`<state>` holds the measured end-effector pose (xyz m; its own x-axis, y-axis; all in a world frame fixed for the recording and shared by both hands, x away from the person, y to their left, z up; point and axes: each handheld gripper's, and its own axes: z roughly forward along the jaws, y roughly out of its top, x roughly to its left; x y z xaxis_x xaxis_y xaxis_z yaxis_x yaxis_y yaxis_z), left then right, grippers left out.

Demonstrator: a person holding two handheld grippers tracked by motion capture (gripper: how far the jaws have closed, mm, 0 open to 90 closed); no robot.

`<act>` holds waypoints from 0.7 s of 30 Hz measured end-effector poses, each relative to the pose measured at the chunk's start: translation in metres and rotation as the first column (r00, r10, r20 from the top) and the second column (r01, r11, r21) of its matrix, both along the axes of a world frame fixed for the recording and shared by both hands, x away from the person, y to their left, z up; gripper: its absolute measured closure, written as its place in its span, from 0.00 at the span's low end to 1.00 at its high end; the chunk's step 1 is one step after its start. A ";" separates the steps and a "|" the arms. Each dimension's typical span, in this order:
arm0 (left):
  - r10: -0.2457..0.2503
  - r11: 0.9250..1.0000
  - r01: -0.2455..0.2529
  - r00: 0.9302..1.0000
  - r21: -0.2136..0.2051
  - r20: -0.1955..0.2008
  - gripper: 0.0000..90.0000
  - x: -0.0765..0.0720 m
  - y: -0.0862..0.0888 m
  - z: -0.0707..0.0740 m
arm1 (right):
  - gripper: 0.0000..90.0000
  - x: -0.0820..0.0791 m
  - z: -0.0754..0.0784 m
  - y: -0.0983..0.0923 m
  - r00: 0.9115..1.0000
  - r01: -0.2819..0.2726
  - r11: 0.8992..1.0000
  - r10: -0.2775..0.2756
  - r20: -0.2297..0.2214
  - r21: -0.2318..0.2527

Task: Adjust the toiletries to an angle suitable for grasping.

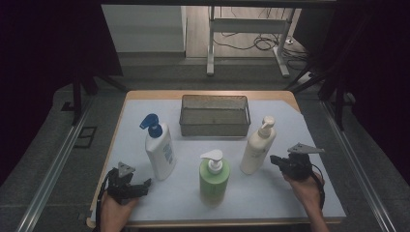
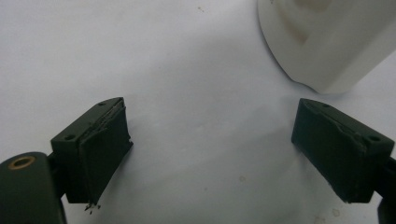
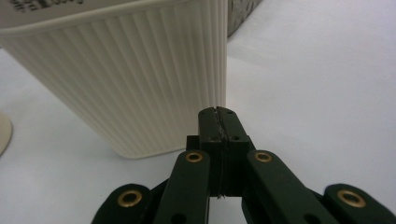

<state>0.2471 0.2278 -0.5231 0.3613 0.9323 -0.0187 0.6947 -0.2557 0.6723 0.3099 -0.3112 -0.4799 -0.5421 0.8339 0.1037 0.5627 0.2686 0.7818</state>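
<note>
Three pump bottles stand on the white-covered table [image 1: 290, 193]: a white one with a blue pump [image 1: 159, 147], a green one with a white pump [image 1: 213, 176], and a cream ribbed one [image 1: 258, 146]. My left gripper [image 1: 143, 186] rests at the front left, open, its jaws wide apart over bare table [image 2: 205, 154], with the white bottle's base [image 2: 327, 42] just beyond them. My right gripper [image 1: 274, 160] is shut with nothing between its jaws. Its tips [image 3: 219, 114] sit right at the cream bottle's lower wall [image 3: 140, 84].
A grey mesh basket [image 1: 214, 115] stands at the back centre of the table. Metal rails run along both sides of the table. A desk frame and cables [image 1: 251, 38] lie on the floor beyond the far edge.
</note>
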 end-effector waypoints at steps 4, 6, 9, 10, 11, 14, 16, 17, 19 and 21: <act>0.000 1.000 0.000 1.000 0.000 0.000 0.12 0.000 0.000 0.000 | 1.00 0.003 -0.001 0.002 1.000 -0.002 1.000 0.002 -0.007 0.001; 0.000 1.000 0.000 1.000 0.000 0.000 0.12 0.000 0.000 0.000 | 1.00 0.005 -0.002 0.005 1.000 -0.003 1.000 0.003 -0.007 -0.017; 0.000 1.000 0.000 1.000 0.000 0.000 0.12 0.000 0.000 0.000 | 0.99 0.009 -0.004 0.007 1.000 0.000 1.000 0.000 -0.010 -0.021; 0.000 1.000 0.000 1.000 0.000 0.000 0.12 0.000 0.000 0.000 | 1.00 0.010 -0.004 0.008 1.000 -0.002 1.000 0.002 -0.013 -0.020; 0.000 1.000 0.000 1.000 0.000 0.000 0.12 0.000 0.000 0.000 | 1.00 0.010 -0.004 0.009 1.000 -0.002 1.000 0.002 -0.013 -0.029; 0.000 1.000 0.000 1.000 0.000 0.000 0.12 0.000 0.000 0.000 | 1.00 0.014 -0.006 0.010 1.000 0.011 0.999 -0.011 -0.008 -0.048; 0.000 1.000 0.000 1.000 0.000 0.000 0.12 0.000 0.000 0.000 | 1.00 0.016 -0.007 0.010 1.000 0.015 0.998 -0.015 -0.010 -0.053; 0.000 1.000 0.000 1.000 0.000 0.000 0.12 0.000 0.000 0.000 | 1.00 0.016 -0.007 0.010 1.000 0.015 0.998 -0.015 -0.010 -0.053; 0.000 1.000 0.000 1.000 0.000 0.000 0.12 0.000 0.000 0.000 | 1.00 0.018 -0.009 0.013 1.000 0.021 0.998 -0.022 -0.017 -0.062; 0.000 1.000 0.000 1.000 0.000 0.000 0.12 0.000 0.000 0.000 | 1.00 0.019 -0.010 0.013 1.000 0.020 0.998 -0.021 -0.017 -0.064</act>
